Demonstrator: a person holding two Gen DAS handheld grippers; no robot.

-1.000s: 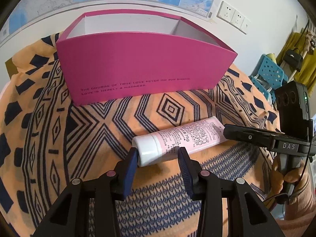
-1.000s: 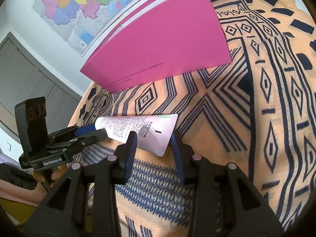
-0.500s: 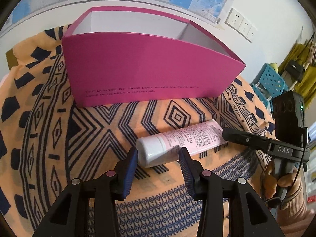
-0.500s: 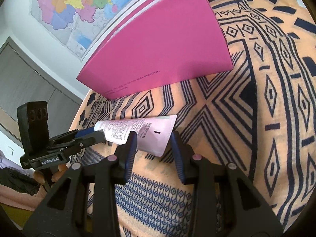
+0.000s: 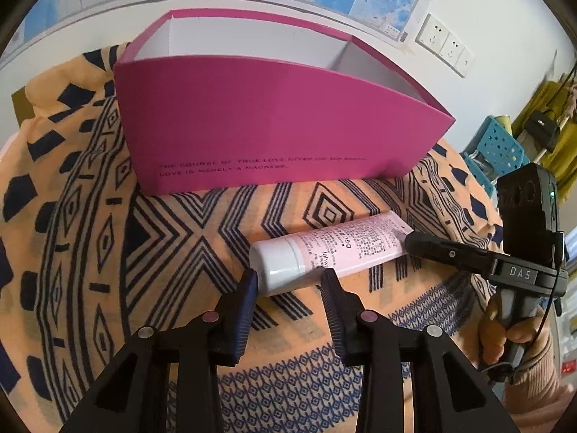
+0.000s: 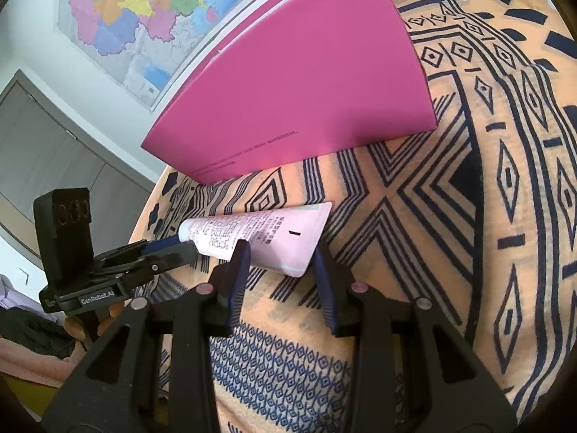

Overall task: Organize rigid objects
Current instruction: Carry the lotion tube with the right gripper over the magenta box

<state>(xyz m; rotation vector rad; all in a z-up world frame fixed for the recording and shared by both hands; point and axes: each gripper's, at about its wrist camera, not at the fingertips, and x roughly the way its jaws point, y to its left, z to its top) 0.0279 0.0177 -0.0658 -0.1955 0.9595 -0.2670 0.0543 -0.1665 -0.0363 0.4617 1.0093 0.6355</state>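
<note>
A pink tube with a white cap (image 5: 324,252) lies on the patterned cloth in front of an open magenta box (image 5: 274,133). My left gripper (image 5: 290,276) is open, its fingertips on either side of the tube's cap end. My right gripper (image 6: 279,252) is open, its fingertips on either side of the tube's flat crimped end (image 6: 306,238). The tube rests on the cloth in both views. The magenta box (image 6: 299,97) stands just behind it, and its inside looks white and bare where visible.
The orange cloth with dark blue patterns (image 5: 173,238) covers the whole table. A wall with maps (image 6: 144,11) and sockets (image 5: 443,45) is behind the box. A blue perforated basket (image 5: 497,148) stands off the table's right side.
Both grippers have drawn back and risen a little from the tube, which looks a bit further off in both views. Both stay open. The tube has not visibly moved on the cloth.
</note>
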